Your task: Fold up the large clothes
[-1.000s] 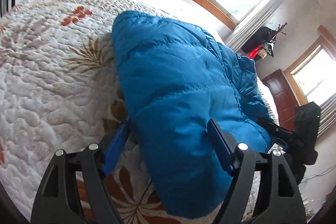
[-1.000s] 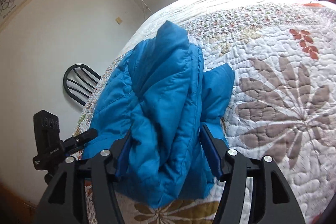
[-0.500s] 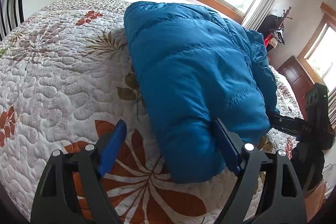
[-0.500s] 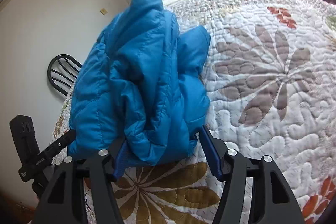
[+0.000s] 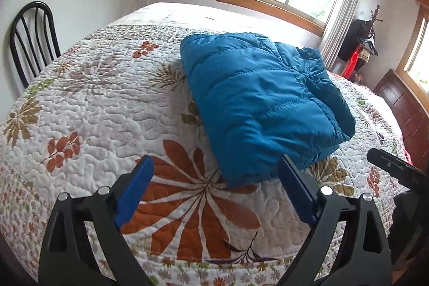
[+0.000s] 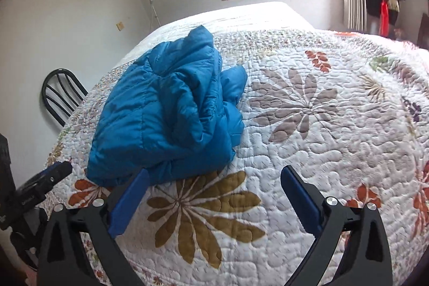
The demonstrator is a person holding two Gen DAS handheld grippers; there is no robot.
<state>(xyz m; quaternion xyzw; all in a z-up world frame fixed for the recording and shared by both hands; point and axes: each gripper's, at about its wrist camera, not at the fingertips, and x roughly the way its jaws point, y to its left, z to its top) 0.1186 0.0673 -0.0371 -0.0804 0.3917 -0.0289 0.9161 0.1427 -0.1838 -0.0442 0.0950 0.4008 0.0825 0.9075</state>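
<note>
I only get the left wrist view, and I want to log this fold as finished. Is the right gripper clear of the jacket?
Observer: The right gripper is open. Nothing sits between its fingers, and only the quilt shows in the gap.
Operator: The blue jacket looks smooth from here. Is it the same on your side?
Observer: No. In the right wrist view, that side shows bunched, creased layers, and a sleeve-like lobe sticks out toward a grey flower.
</note>
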